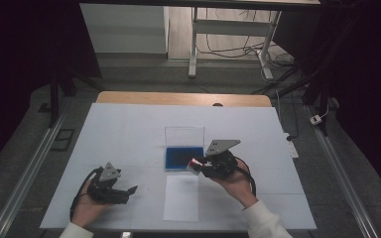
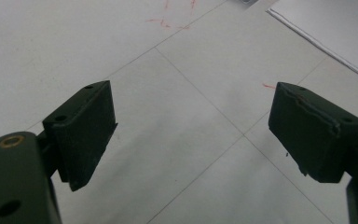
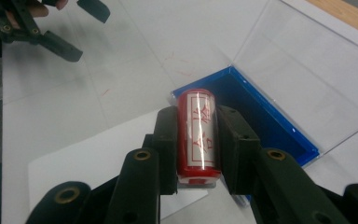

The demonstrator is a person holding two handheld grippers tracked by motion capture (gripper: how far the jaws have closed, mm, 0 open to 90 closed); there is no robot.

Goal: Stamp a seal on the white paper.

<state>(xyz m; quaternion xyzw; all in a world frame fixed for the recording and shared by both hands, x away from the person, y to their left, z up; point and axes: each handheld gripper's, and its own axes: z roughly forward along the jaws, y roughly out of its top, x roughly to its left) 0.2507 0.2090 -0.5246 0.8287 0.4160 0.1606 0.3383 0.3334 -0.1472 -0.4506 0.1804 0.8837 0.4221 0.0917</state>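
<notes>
Item: red stamp [image 3: 199, 135] — cylinder, white label with red characters, clamped lengthwise between jaws of my right gripper [image 1: 198, 166], held just above near corner of blue ink pad [image 3: 261, 116].
Ink pad case: clear lid [image 1: 184, 135] open, tilted back; white paper sheet [image 1: 181, 197] on counter [image 1: 119, 129] just in front.
My left gripper [image 1: 129, 191]: jaws wide, nothing between, resting well left of pad.
Handling note — I judge inking step in hand: keep stamp face flat to pad, press evenly, lift straight, then move to paper.
</notes>
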